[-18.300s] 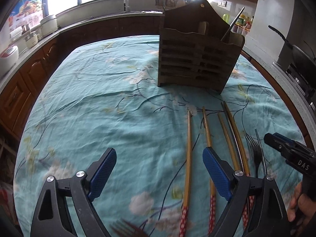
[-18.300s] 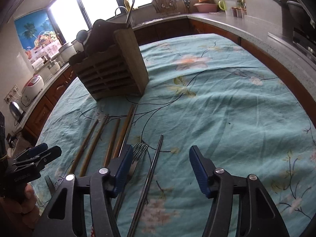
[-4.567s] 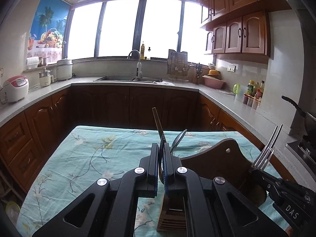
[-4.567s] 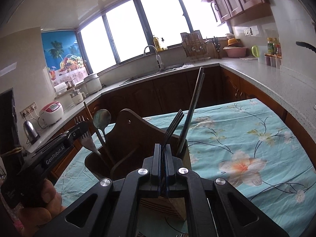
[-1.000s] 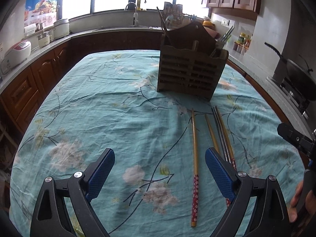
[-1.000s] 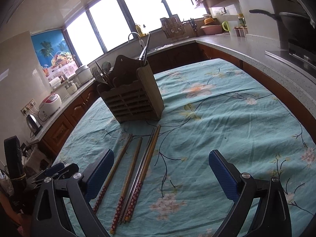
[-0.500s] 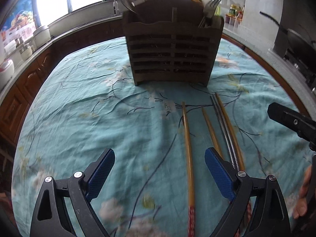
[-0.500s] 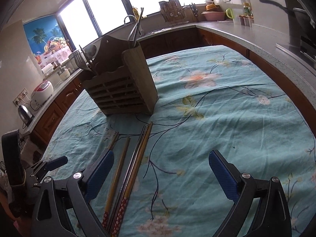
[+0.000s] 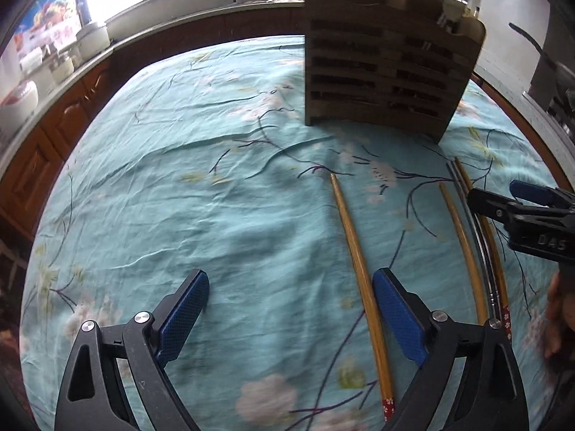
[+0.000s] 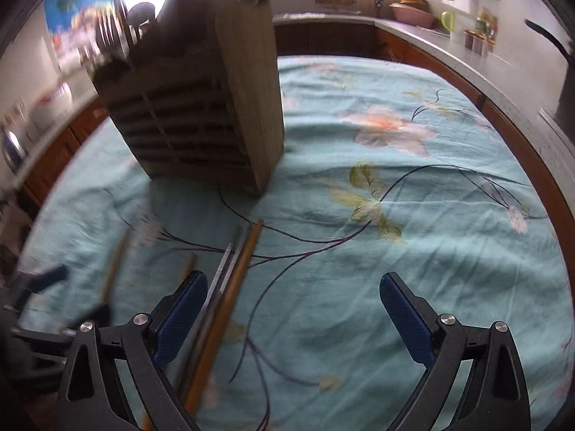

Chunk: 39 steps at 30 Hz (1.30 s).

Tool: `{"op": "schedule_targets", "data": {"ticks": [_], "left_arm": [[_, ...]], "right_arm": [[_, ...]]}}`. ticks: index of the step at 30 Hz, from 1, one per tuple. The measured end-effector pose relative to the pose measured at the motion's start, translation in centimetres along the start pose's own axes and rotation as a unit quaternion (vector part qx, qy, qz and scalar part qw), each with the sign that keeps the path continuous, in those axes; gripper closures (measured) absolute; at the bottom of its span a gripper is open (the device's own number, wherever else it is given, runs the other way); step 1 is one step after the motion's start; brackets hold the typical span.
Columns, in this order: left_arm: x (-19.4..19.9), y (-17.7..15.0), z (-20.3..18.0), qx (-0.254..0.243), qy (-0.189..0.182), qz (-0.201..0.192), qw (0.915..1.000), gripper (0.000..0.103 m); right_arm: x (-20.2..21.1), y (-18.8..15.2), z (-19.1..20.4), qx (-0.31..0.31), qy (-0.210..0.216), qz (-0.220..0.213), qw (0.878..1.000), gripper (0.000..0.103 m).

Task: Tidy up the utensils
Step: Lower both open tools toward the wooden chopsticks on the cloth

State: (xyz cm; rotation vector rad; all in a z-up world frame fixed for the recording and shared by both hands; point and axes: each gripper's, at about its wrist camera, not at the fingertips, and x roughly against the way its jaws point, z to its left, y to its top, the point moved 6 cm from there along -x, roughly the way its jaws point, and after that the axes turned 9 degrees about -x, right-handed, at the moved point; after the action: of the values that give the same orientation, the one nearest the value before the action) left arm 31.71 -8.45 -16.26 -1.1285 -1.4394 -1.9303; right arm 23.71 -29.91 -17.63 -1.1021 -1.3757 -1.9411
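Observation:
A slatted wooden utensil holder (image 9: pixel 388 72) (image 10: pixel 201 122) stands on the teal flowered cloth, with forks and spoons sticking out of its top. Several chopsticks lie in front of it: a wooden one (image 9: pixel 359 273) just left of my left gripper's right pad, another wooden one (image 9: pixel 463 251), and a metal pair beside a wooden one (image 9: pixel 485 237) (image 10: pixel 230 287). My left gripper (image 9: pixel 289 309) hangs open and empty above the cloth. My right gripper (image 10: pixel 293 309) is open too, its left pad by the metal chopsticks; it also shows at the left wrist view's right edge (image 9: pixel 517 208).
The table is ringed by brown kitchen cabinets (image 9: pixel 43 151) and a grey counter (image 10: pixel 503 72) holding jars, bowls and a rice cooker (image 9: pixel 18 100). A dark pan handle (image 10: pixel 546 39) juts in at the right. A person's hand (image 9: pixel 560 316) holds the right gripper.
Both grippers have dropped lower and closer to the chopsticks, still open. The right wrist view has swung toward the holder and blurs with motion.

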Motion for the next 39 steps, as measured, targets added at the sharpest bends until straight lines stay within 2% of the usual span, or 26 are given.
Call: {"op": "schedule_targets", "data": {"ticks": [5, 8, 11, 13, 15, 17, 20, 24, 27, 30, 35, 37, 39], "left_arm": [[-0.4, 0.5, 0.8, 0.009, -0.019, -0.004, 0.9998, 0.011], [-0.6, 1.3, 1.1, 0.012, -0.026, -0.009, 0.9996, 0.011], [-0.4, 2.0, 1.3, 0.013, -0.024, -0.013, 0.9995, 0.011], [-0.3, 2.3, 1.5, 0.015, -0.020, -0.014, 0.9996, 0.011], [-0.4, 2.7, 1.5, 0.016, -0.021, -0.016, 0.9995, 0.011], [-0.4, 2.9, 1.5, 0.017, -0.023, -0.017, 0.9994, 0.011], [-0.5, 3.1, 1.4, 0.016, -0.026, -0.017, 0.9994, 0.011], [-0.9, 3.1, 1.4, 0.019, -0.034, -0.015, 0.9991, 0.011], [-1.1, 3.2, 1.5, 0.024, -0.041, -0.014, 0.9988, 0.011], [-1.5, 3.3, 1.3, 0.017, -0.037, -0.014, 0.9991, 0.011], [-1.8, 3.3, 0.8, 0.008, -0.026, -0.017, 0.9995, 0.015], [-1.8, 3.5, 0.8, 0.007, -0.024, -0.018, 0.9995, 0.020], [-2.0, 3.8, 0.7, 0.004, -0.022, -0.018, 0.9996, 0.024]], "right_arm": [[-0.4, 0.0, -1.4, 0.009, -0.041, -0.002, 0.999, 0.006], [0.2, 0.2, -2.3, -0.012, -0.027, -0.003, 1.000, 0.007], [1.4, 0.4, -2.7, -0.021, -0.022, -0.023, 0.999, 0.009], [1.9, 0.6, -2.6, -0.020, -0.026, -0.032, 0.999, 0.022], [1.6, 0.8, -2.3, -0.018, -0.025, -0.025, 0.999, 0.047], [1.2, 0.8, -1.8, -0.010, -0.020, -0.014, 1.000, 0.058], [0.5, 0.5, -1.3, 0.001, -0.023, -0.002, 1.000, 0.068], [0.1, 0.7, -0.7, 0.003, -0.019, -0.003, 1.000, 0.069], [1.0, 1.2, -1.0, -0.025, 0.010, -0.010, 1.000, 0.069], [0.8, 1.3, -0.5, -0.016, 0.014, 0.000, 1.000, 0.069], [-0.1, 0.7, 0.4, 0.005, 0.005, 0.009, 1.000, 0.071], [-0.6, 0.8, 0.7, 0.010, -0.004, 0.009, 1.000, 0.076], [-1.3, 1.3, 0.9, 0.022, -0.014, 0.008, 1.000, 0.076]]}}
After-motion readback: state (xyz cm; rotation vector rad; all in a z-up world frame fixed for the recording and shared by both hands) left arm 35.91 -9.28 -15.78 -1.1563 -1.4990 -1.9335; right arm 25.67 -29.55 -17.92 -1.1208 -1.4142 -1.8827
